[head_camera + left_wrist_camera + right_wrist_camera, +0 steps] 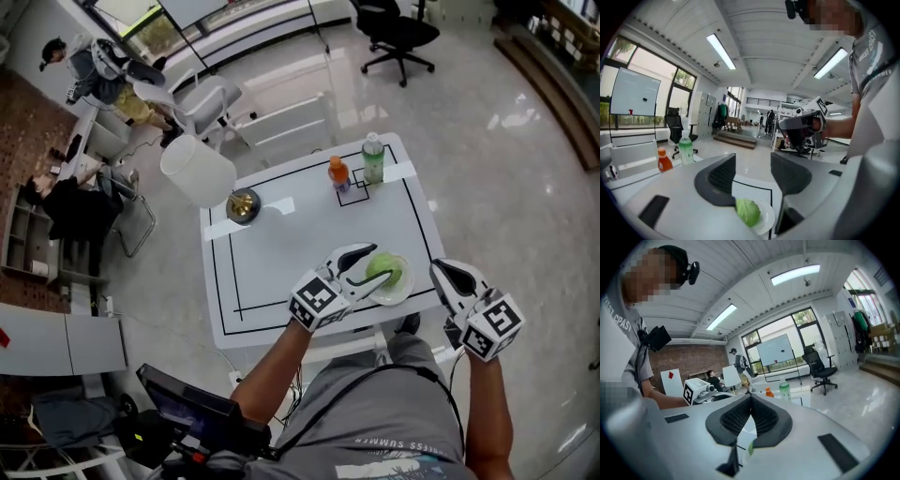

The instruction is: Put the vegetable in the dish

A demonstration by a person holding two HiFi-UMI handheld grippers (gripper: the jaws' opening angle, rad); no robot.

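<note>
From here I read a matt white table top [281, 253] over a glossy, mirror-like pale floor [487, 141]. The round white dish [767, 220] looks smooth and glazed, the green leafy vegetable [747, 212] crinkled. The left gripper [752, 171] and right gripper [751, 401] have smooth matt grey plastic shells and black ribbed pads [723, 174].

Your left gripper [367, 268] hangs over the white dish [401, 292] at the near right edge of the white table [281, 262], its jaws apart above the green leafy vegetable [385, 268] lying in that dish. Your right gripper [450, 278] sits just off the near right corner, beside the dish and clear of it. At the far edge stand two bottles, one orange [338, 173] and one green [373, 157], close together. A brass-coloured round pot [244, 204] rests near the far left corner.
</note>
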